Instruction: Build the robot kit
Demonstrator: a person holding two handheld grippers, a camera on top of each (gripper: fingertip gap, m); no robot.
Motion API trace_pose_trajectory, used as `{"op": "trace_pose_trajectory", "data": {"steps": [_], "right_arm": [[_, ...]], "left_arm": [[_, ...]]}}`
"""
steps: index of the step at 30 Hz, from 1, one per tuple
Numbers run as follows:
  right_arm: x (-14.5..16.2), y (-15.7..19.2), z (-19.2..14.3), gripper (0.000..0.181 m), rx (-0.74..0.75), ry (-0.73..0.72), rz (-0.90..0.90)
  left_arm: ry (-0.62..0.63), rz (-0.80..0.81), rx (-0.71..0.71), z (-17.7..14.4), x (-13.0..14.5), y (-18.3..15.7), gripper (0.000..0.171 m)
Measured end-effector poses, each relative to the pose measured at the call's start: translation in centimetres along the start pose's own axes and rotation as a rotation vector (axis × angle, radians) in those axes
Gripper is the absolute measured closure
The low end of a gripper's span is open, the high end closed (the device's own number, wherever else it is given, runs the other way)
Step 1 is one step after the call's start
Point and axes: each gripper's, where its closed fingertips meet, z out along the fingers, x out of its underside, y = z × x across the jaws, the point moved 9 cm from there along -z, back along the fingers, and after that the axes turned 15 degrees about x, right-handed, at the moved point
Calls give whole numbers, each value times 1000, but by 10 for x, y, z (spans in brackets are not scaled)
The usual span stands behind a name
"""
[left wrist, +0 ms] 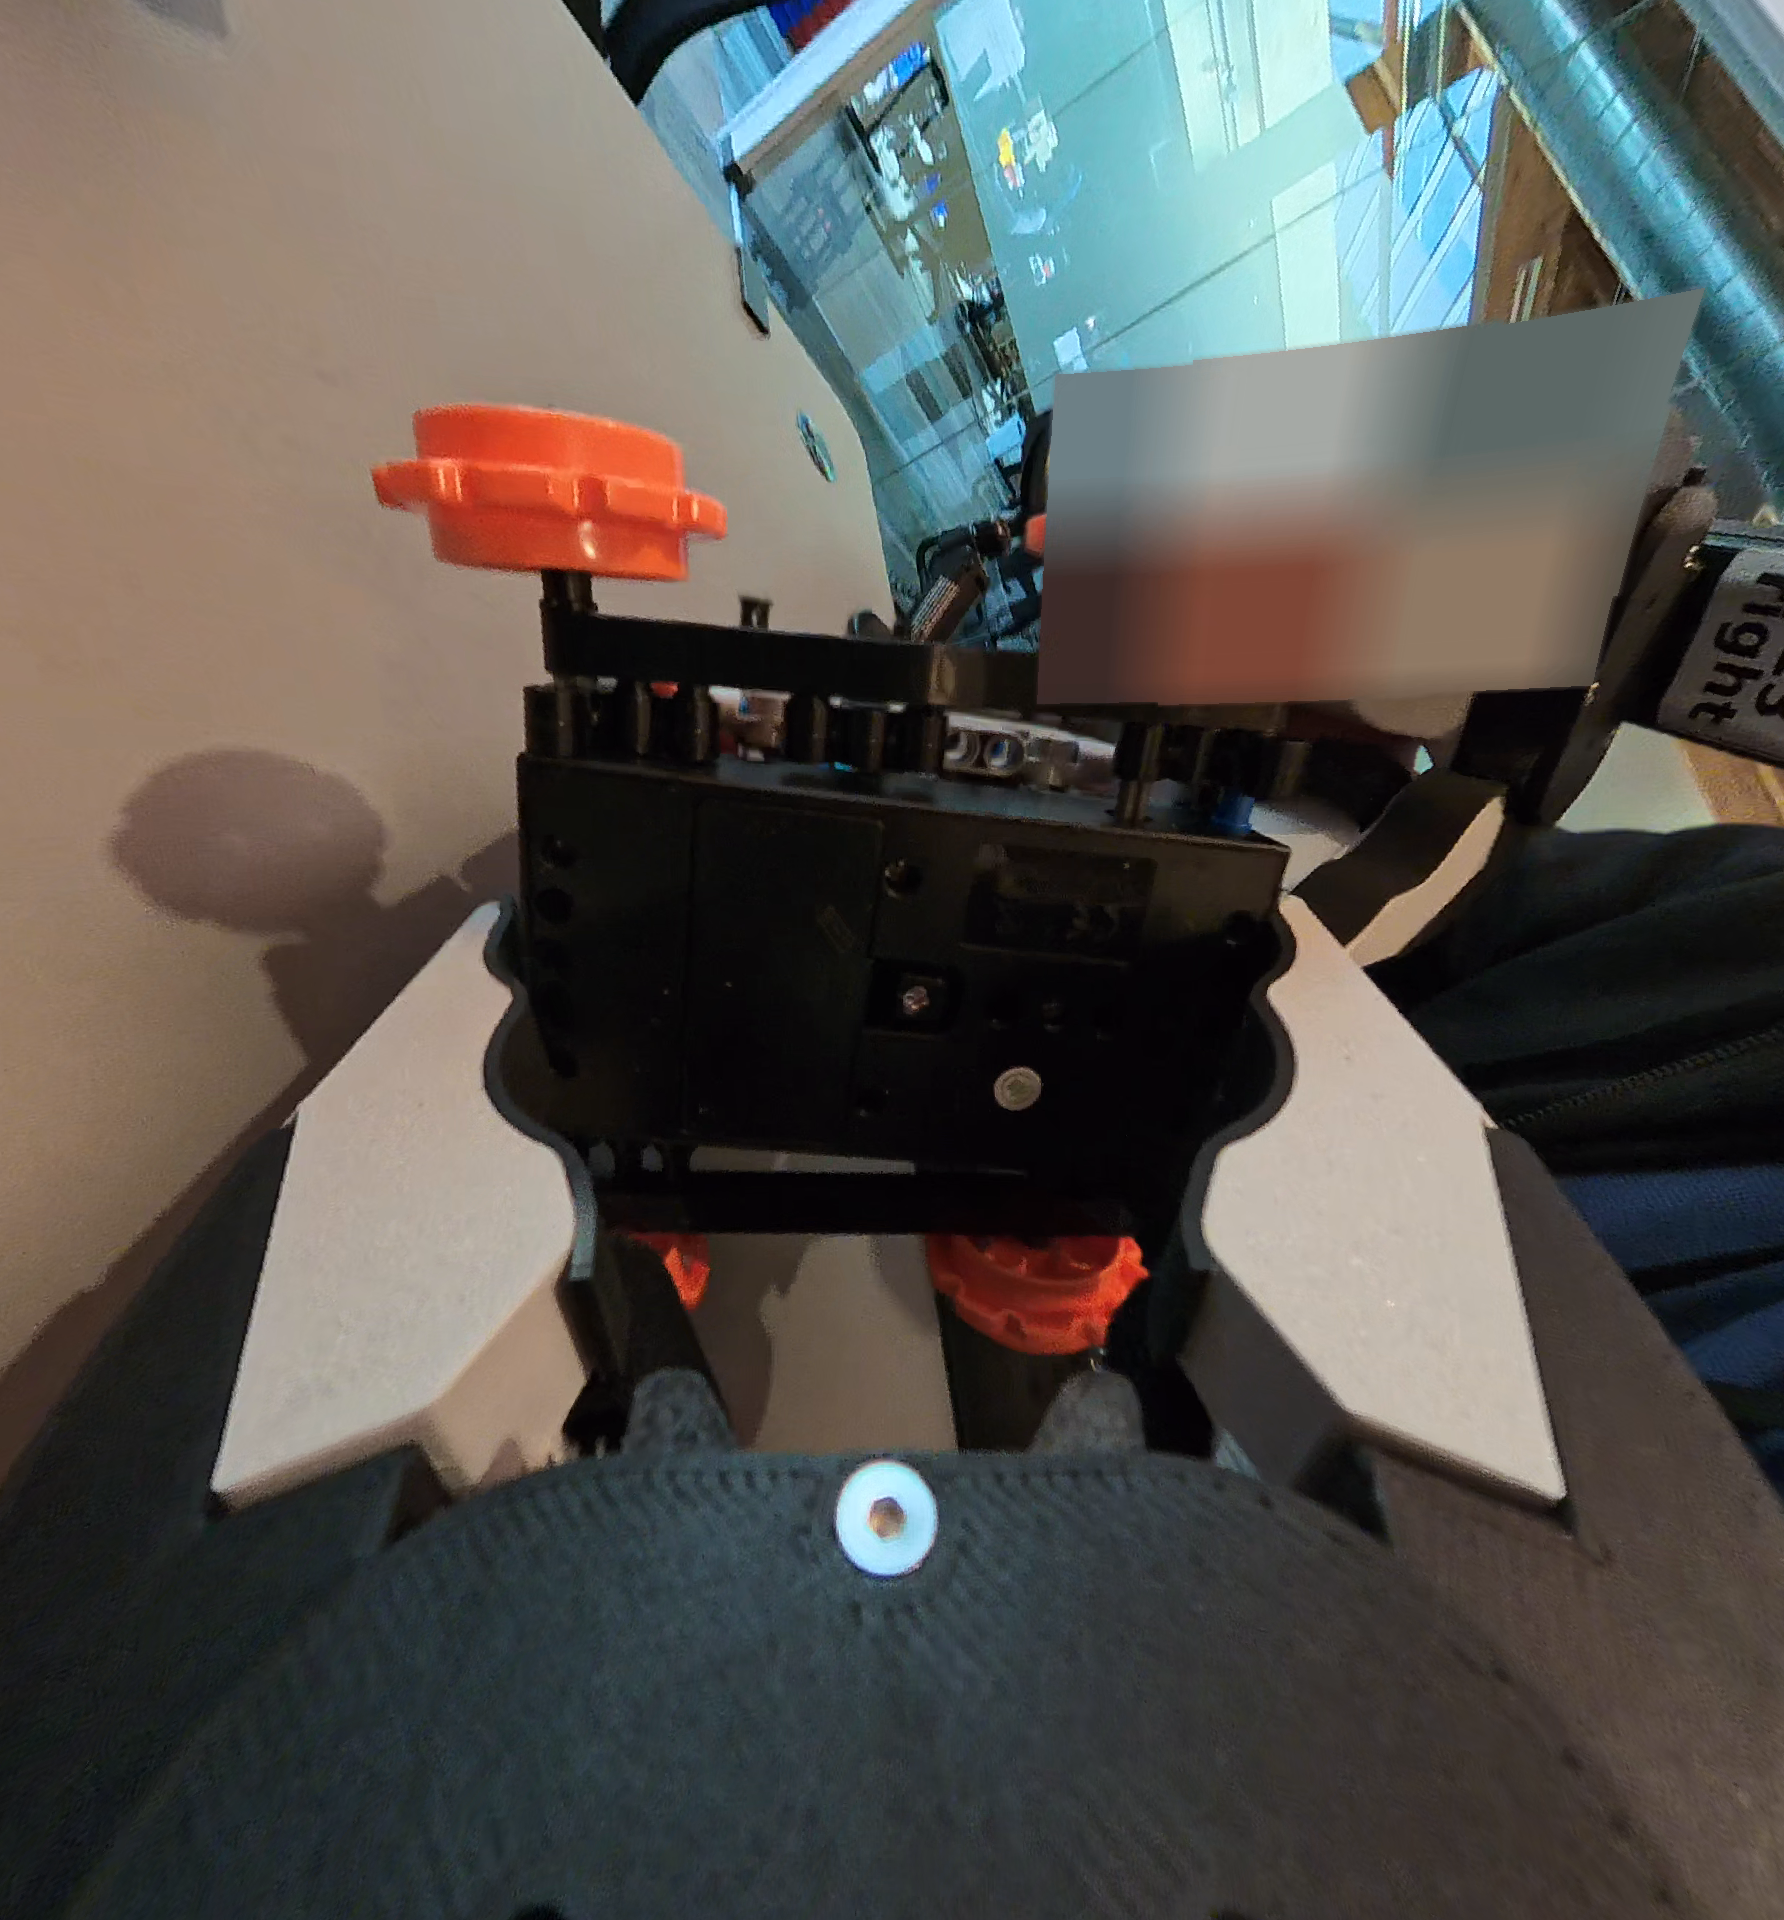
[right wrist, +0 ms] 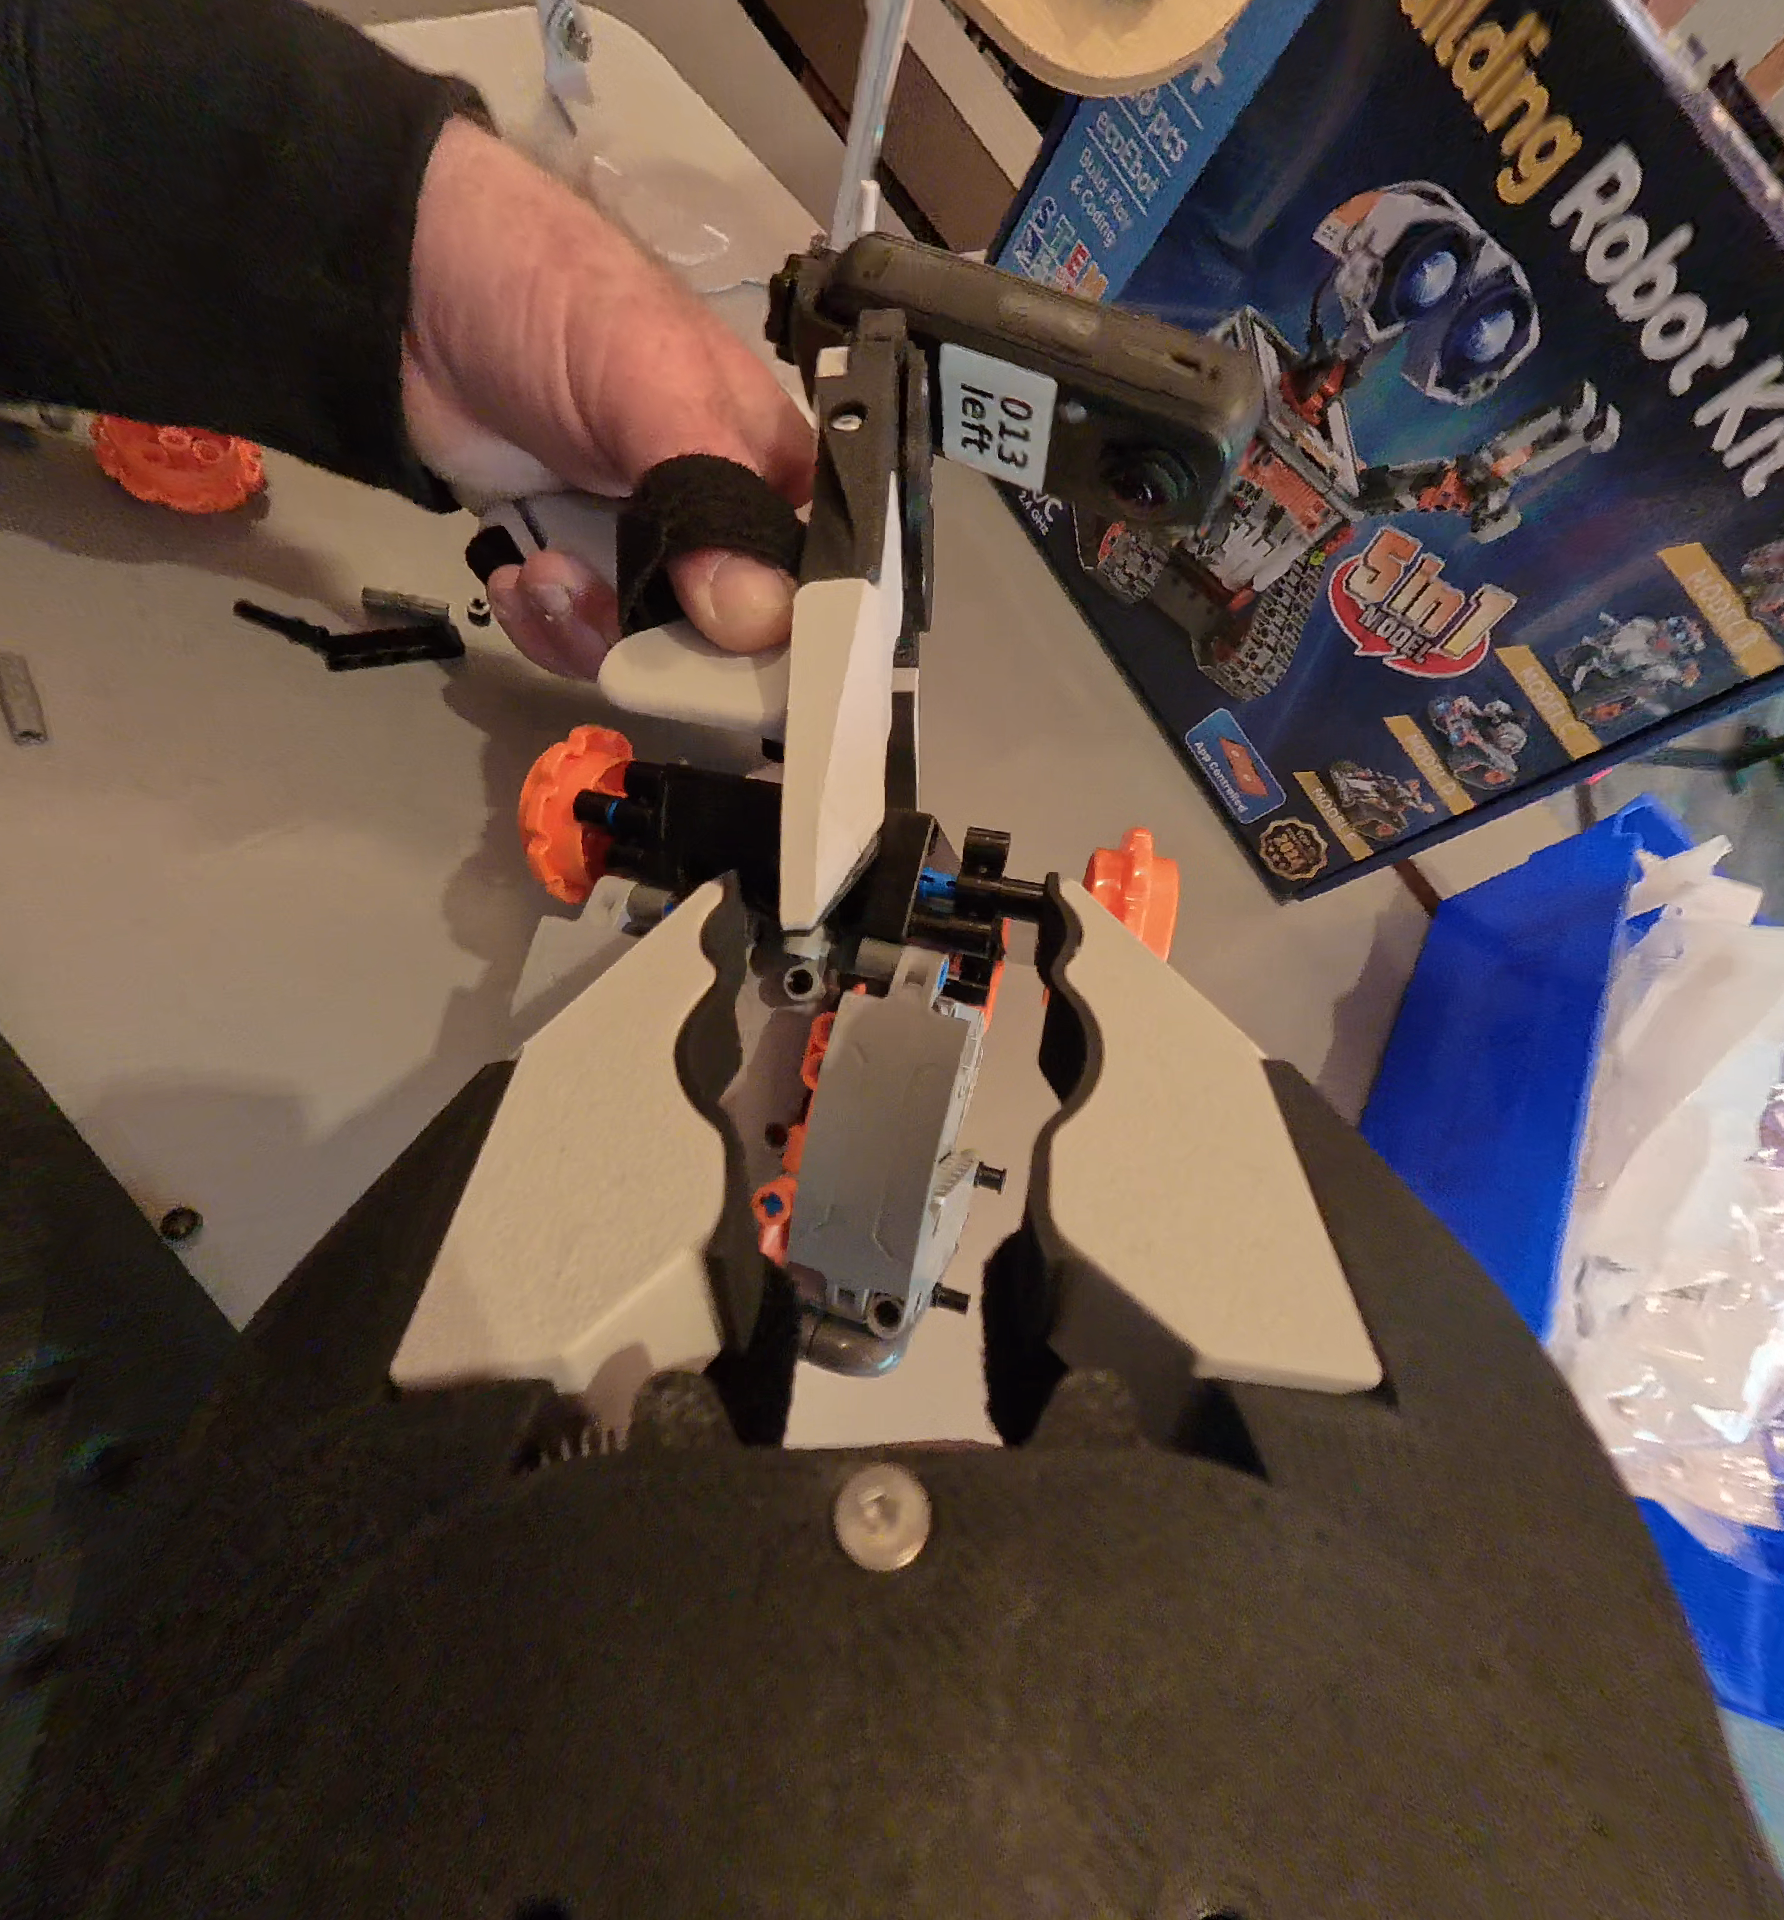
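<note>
The left gripper (left wrist: 893, 1039) clamps the black block model (left wrist: 867, 935) from above, while the right gripper (right wrist: 888, 1091) brackets its grey end (right wrist: 883, 1143), grip unclear.

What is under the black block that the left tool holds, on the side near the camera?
Under the black block, held in the left tool, two orange wheels show, each only in part. The tool's fingers and body cover their mounts.

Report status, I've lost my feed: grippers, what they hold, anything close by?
Left gripper shut on black block of the toy build. Right gripper around its grey block, grip unclear. Loose orange wheel, small parts on table.
</note>
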Motion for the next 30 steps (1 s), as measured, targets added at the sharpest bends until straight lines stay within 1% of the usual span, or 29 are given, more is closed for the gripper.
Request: {"op": "trace_pose_trajectory", "data": {"steps": [2,3,6,8,9,10,11,13,14,15,16,18,20,21,22,23,25,26,27,28,29,30], "right_arm": [[3,-9,6,127,-30,8,77],[5,-14,9,131,-49,10,131],[12,-27,21,132,-113,29,293],[20,-31,29,130,-152,53,393],[23,-31,31,128,-165,50,419],[27,-30,32,126,-178,49,448],[30,-29,33,122,-194,58,481],[33,-26,33,118,-210,49,572],[33,-25,32,115,-215,45,623],[33,-23,30,118,-205,46,649],[32,-21,27,120,-183,55,675],[28,-11,21,110,-163,69,707],[25,-2,14,112,-131,69,746],[25,1,11,112,-126,66,779],[25,5,7,110,-122,64,796],[23,9,3,105,-124,62,807],[20,18,-4,99,-147,57,801],[19,21,-7,99,-163,60,791],[20,20,-11,100,-186,64,789],[21,19,-13,100,-214,67,781],[23,17,-15,106,-245,68,757],[27,14,-17,112,-277,68,729]], "left_arm": [[-41,16,-30,-3,-6,1,43],[-50,25,-47,-4,-8,2,43],[-85,34,-83,-7,-16,5,46],[-99,39,-102,-11,-20,8,53],[-90,33,-108,-12,-21,9,55],[-81,34,-100,-13,-22,9,61],[-74,34,-85,-14,-24,9,71],[-42,41,-75,-15,-26,10,76],[-17,60,-49,-14,-27,7,85],[9,60,-48,-13,-26,6,86],[30,61,-81,-13,-26,5,79],[87,100,-81,-10,-25,-3,93],[138,124,-124,-10,-23,-9,93],[151,138,-136,-11,-22,-14,96],[163,152,-165,-11,-20,-17,94],[174,163,-199,-12,-19,-20,90],[210,193,-224,-10,-14,-29,95],[230,225,-252,-9,-12,-34,94],[242,258,-256,-8,-10,-41,102],[247,289,-249,-8,-7,-48,114],[245,301,-268,-10,-6,-54,119],[245,316,-308,-12,-5,-59,116]]}}
